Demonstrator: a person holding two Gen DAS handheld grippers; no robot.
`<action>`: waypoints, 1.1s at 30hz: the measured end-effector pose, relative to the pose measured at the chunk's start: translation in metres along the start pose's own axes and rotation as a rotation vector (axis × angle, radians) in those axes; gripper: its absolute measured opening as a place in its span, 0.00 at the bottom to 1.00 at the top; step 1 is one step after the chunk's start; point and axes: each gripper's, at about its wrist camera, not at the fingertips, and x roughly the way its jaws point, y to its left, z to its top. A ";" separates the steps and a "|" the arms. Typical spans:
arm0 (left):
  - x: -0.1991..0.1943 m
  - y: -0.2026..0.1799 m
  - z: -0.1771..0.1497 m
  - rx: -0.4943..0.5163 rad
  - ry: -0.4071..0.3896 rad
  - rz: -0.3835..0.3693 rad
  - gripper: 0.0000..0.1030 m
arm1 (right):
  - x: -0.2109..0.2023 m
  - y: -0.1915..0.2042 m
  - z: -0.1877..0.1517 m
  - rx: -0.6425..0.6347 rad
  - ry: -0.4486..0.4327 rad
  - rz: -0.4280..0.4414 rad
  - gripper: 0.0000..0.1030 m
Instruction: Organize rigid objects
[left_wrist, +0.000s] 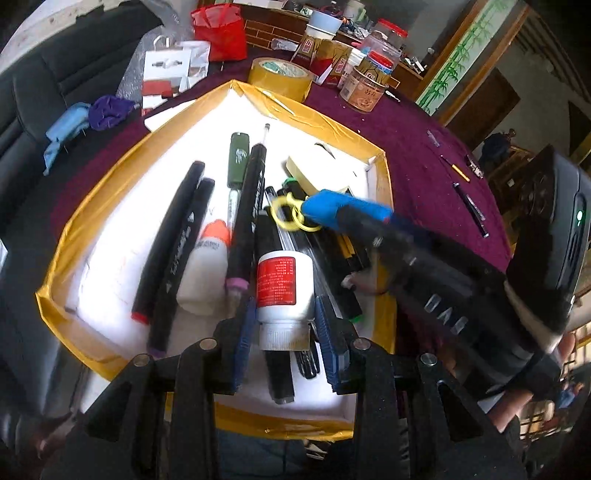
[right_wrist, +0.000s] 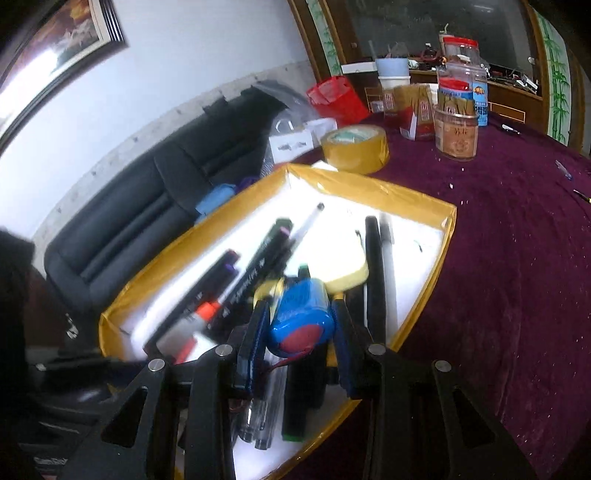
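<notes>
A yellow-taped tray (left_wrist: 79, 229) (right_wrist: 369, 183) with a white floor holds black markers (left_wrist: 170, 243), a glue bottle with an orange cap (left_wrist: 205, 269), pens and a pale yellow tape roll (left_wrist: 317, 173). My left gripper (left_wrist: 285, 317) hangs over the tray's near end, shut on a white bottle with a red label (left_wrist: 282, 284), cap toward the camera. From the right, my right gripper (left_wrist: 354, 214) (right_wrist: 301, 308) reaches over the tray, shut on a blue cylinder with a red end (right_wrist: 299, 339) (left_wrist: 332, 205). A yellow ring (left_wrist: 291, 214) hangs at its front.
Behind the tray on the purple tablecloth (right_wrist: 517, 258) stand a brown packing tape roll (left_wrist: 280, 77), jars and cartons (left_wrist: 364, 90) and a red bag (left_wrist: 221, 31). Loose pens (left_wrist: 471, 208) lie to the right. A black sofa (left_wrist: 55, 74) runs along the left.
</notes>
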 end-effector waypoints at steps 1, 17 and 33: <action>0.000 -0.002 0.000 0.009 -0.006 0.017 0.30 | 0.001 0.000 -0.001 -0.004 0.006 0.003 0.29; -0.004 -0.037 -0.012 0.158 -0.034 0.176 0.52 | -0.073 -0.045 -0.012 0.079 -0.076 0.101 0.39; -0.006 -0.166 -0.003 0.199 -0.071 0.125 0.52 | -0.188 -0.234 -0.024 0.284 -0.159 -0.044 0.44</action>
